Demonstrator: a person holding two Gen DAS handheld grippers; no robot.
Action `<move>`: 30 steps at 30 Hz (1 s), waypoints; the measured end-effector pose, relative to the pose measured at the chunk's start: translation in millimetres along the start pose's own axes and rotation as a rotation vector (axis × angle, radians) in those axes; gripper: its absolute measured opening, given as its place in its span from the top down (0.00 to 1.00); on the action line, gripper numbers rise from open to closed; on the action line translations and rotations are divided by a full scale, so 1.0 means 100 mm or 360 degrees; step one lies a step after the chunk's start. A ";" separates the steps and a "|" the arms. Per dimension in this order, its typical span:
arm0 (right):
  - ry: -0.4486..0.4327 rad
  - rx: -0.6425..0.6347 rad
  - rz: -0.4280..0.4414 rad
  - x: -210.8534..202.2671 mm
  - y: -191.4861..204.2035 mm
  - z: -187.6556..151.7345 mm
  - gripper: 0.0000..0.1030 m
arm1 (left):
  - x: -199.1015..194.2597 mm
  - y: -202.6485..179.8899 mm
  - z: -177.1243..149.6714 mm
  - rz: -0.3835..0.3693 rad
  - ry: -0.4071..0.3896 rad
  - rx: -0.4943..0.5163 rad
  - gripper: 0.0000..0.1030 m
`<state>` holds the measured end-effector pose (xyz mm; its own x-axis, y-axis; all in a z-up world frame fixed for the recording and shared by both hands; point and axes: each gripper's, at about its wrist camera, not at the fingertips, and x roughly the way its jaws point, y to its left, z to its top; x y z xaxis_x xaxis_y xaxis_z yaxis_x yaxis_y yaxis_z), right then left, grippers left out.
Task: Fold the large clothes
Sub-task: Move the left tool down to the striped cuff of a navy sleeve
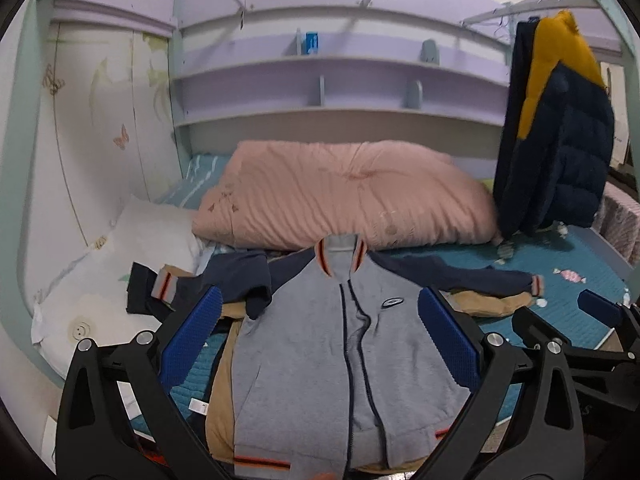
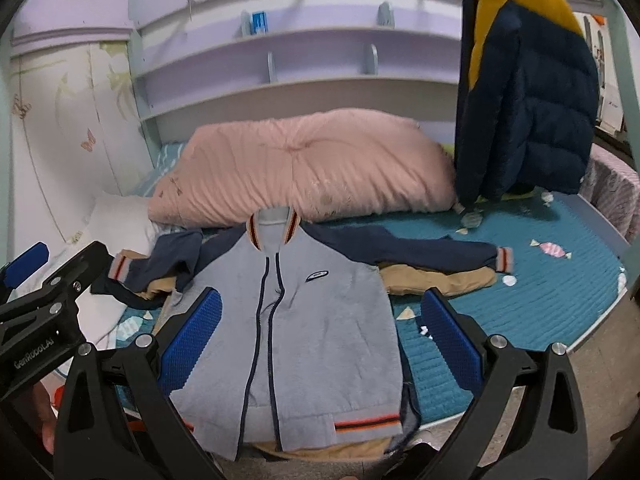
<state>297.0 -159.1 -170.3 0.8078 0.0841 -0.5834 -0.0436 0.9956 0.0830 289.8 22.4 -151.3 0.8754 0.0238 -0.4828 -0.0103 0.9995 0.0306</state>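
A grey zip jacket [image 1: 332, 344] with navy sleeves and orange-striped cuffs lies face up on the bed, collar toward the far side; it also shows in the right wrist view [image 2: 304, 320]. Its right sleeve [image 2: 432, 246] lies stretched out flat. Its left sleeve [image 2: 168, 258] is bunched and folded back. A tan garment [image 2: 436, 280] lies underneath. My left gripper [image 1: 320, 328] is open and empty above the jacket's chest. My right gripper [image 2: 322, 332] is open and empty above the jacket's lower right half. The right gripper also shows at the edge of the left wrist view [image 1: 600, 312].
A pink quilt [image 1: 340, 192] lies folded behind the jacket. A white pillow [image 1: 120, 280] is at the left. A navy and yellow puffer jacket [image 1: 560, 128] hangs at the right. The teal bedspread [image 2: 540, 300] extends to the right, with the bed edge [image 2: 592, 336] beyond it.
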 end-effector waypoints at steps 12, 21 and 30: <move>0.0120 -0.0075 0.0168 1.31 0.46 0.03 0.07 | 1.39 0.93 -0.22 0.0159 0.0237 -0.0031 0.04; 0.0435 -0.0116 0.0472 2.50 1.14 -0.14 0.89 | 2.33 2.46 -0.43 0.0251 0.0445 -0.0301 0.05; 0.0601 -0.0128 0.0669 3.10 1.72 -0.34 0.93 | 2.91 3.58 -0.71 0.0361 0.0607 -0.0701 0.05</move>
<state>519.3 39.8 -364.4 0.4457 0.4682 -0.7630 -0.3728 0.8720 0.3173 506.9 388.9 -343.2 0.5946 0.1613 -0.7877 -0.4451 0.8819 -0.1554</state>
